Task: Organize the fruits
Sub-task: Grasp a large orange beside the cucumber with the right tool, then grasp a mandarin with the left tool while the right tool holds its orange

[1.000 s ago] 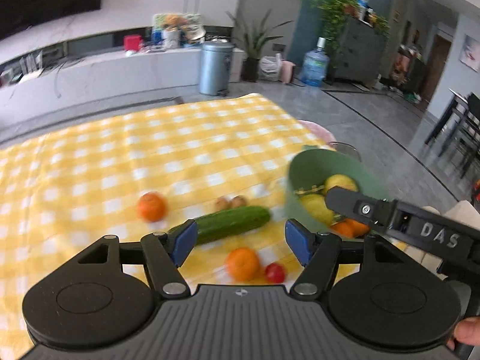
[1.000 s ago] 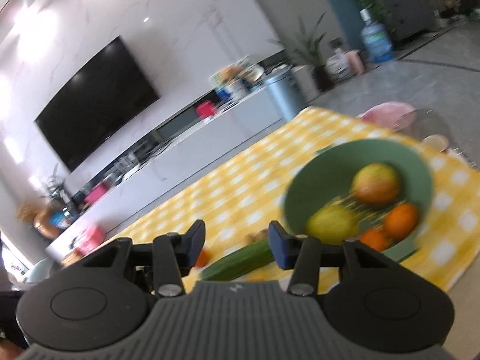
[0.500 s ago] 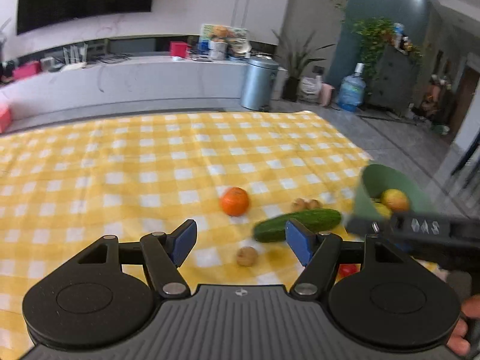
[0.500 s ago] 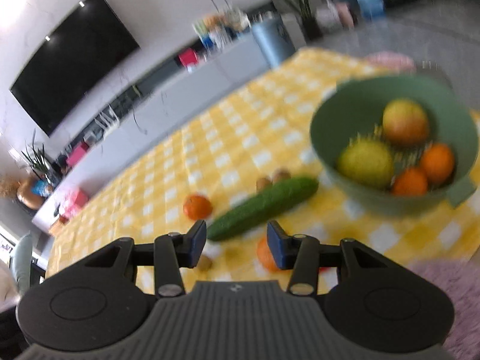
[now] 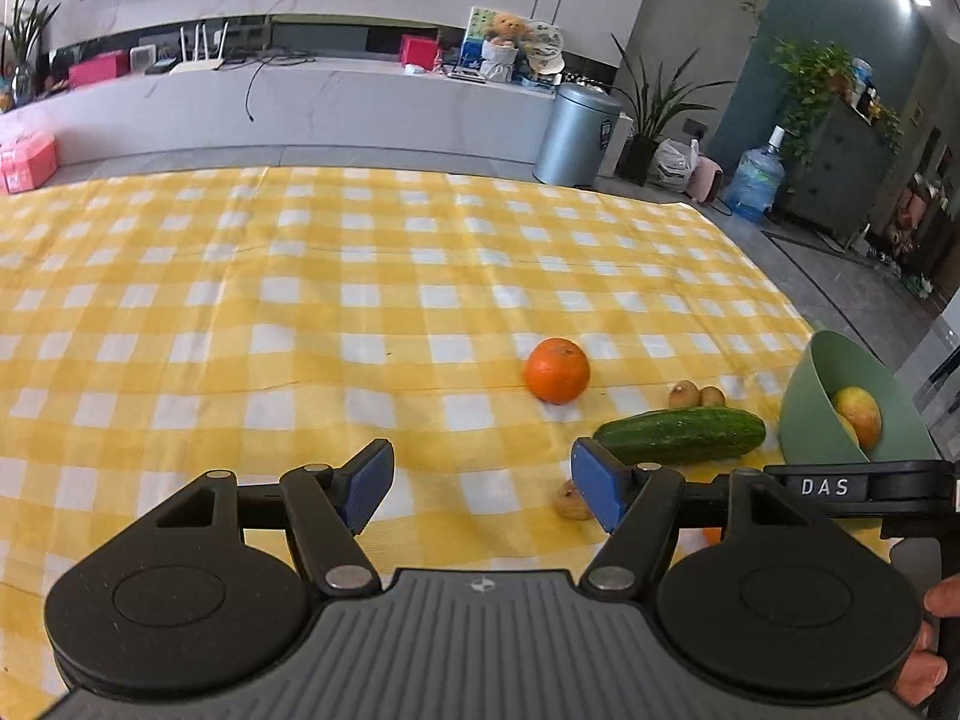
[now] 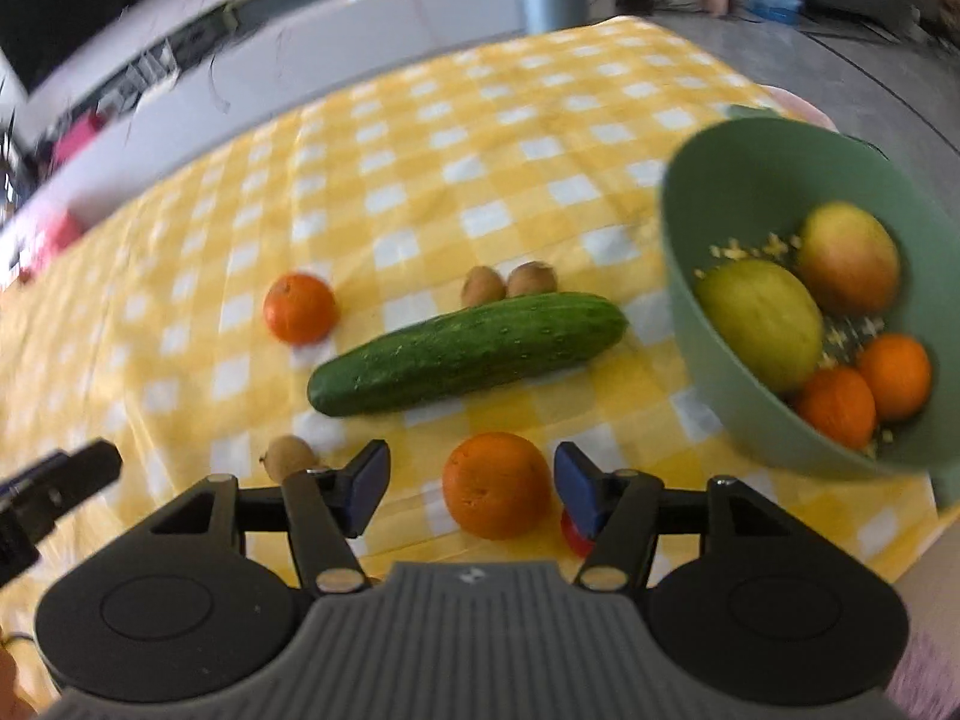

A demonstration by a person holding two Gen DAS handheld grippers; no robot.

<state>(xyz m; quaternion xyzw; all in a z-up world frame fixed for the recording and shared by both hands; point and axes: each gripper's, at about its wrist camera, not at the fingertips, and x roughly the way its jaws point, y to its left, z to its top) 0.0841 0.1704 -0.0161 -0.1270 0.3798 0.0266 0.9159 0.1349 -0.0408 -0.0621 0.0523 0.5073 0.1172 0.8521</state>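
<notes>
On the yellow checked cloth [image 6: 420,138] lie a cucumber [image 6: 468,352], two oranges and several small brown fruits. My right gripper [image 6: 472,487] points down at the near orange [image 6: 497,485]. That orange sits between the jaws, which are opening, and the pads stand clear of it. The far orange [image 5: 556,370] lies ahead and right of my left gripper [image 5: 483,489], which is open and holds nothing. A green bowl [image 6: 708,276] at the right holds an apple [image 6: 849,258], a yellow-green fruit [image 6: 759,324] and two oranges [image 6: 864,387].
A small red fruit [image 6: 573,534] peeks out behind the right pad. One brown fruit [image 5: 573,501] lies by the left gripper's right finger. The cucumber [image 5: 681,435] and bowl [image 5: 804,414] sit near the cloth's right edge. Beyond the cloth are a bin [image 5: 576,132] and a long counter.
The right gripper has tipped down and sunk toward the cloth, its jaws have widened, and the near orange now sits between them. The left gripper has moved left, so the bowl slid to its right edge.
</notes>
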